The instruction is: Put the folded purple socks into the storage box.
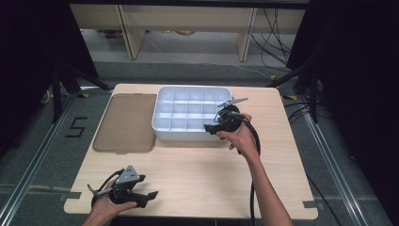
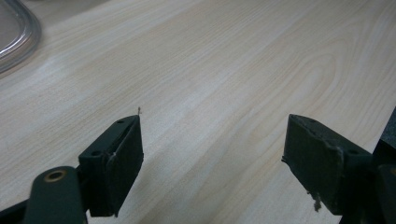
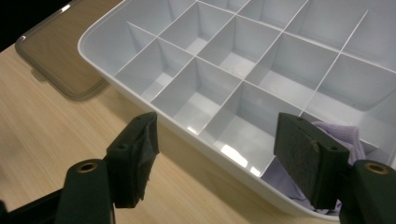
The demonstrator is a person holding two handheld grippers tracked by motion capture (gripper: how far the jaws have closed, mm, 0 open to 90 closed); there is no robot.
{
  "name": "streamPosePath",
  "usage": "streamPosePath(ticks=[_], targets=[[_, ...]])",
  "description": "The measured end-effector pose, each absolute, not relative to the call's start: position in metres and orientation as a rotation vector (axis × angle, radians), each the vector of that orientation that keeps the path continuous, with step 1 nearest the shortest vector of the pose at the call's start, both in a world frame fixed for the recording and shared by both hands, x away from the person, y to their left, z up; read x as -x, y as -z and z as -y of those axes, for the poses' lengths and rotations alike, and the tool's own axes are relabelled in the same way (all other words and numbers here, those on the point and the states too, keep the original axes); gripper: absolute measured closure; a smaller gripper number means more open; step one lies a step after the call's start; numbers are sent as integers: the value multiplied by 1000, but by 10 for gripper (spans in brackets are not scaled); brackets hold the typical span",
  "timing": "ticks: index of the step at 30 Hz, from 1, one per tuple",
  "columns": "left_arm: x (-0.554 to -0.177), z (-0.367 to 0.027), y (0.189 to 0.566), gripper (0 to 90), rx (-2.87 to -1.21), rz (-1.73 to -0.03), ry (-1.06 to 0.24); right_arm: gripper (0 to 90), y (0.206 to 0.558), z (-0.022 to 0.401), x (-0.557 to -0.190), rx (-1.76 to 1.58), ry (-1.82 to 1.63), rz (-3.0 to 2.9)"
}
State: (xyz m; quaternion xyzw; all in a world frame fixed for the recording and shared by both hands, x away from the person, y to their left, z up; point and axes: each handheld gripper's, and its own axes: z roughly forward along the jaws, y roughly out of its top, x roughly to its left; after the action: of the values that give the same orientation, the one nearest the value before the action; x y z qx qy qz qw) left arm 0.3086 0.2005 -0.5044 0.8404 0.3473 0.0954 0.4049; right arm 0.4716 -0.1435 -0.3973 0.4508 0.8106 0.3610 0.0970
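I am looking down on a pale wooden surface [image 1: 197,179] that is carrying everything. The biggest thing on it is the white divided box [image 1: 190,113], sitting at the far middle, its grid of compartments lying open to the top. Just beside it on the left, a brownish translucent lid [image 1: 126,123] is lying flat on the surface; in the right gripper view its corner [image 3: 60,60] is showing beyond the box's far end.

My right gripper [image 1: 217,128] is hovering at the near right edge of the box, over its rim. Its jaws are standing wide apart and released, pressing on nothing. In the right gripper view the box wall [image 3: 196,140] is running across between the jaws, and a small lilac cloth [image 3: 285,179] is lying crumpled in the near corner compartment, right behind and under the right-hand jaw, which is covering part of it. The cloth looks soft, folded and pale purple; the neighbouring compartments are showing bare white floors.

My left gripper [image 1: 146,197] is resting well apart from the box at the near left corner of the surface, jaws released, with bare wood between them. A clear curved edge of the lid [image 2: 16,37] is showing at the top left of the left gripper view.
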Motion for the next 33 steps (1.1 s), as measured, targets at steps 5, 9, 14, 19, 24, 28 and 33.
streamPosePath(ticks=[5, 9, 14, 19, 24, 28, 33], targets=[[-309, -200, 505, 187, -2102, -890, -242, 305, 403, 141, -467, -1329, -1092, -2391], [-309, -201, 504, 184, -2116, -885, -241, 299, 407, 138, -462, -1323, -1122, -2393], [-309, -201, 504, 183, -2115, -886, -242, 291, 408, 136, -459, -1264, -1145, -2416], [-309, -201, 504, 182, -2117, -885, -242, 270, 410, 133, -454, -1225, -1207, -2388], [-309, -201, 504, 182, -2113, -895, -241, 231, 412, 133, -448, -1204, -1219, -2417], [-308, -201, 504, 182, -2103, -912, -229, 214, 412, 132, -441, -1193, -1253, -2416], [-309, -202, 504, 181, -2116, -888, -241, 209, 414, 131, -435, -1181, -1292, -2425]])
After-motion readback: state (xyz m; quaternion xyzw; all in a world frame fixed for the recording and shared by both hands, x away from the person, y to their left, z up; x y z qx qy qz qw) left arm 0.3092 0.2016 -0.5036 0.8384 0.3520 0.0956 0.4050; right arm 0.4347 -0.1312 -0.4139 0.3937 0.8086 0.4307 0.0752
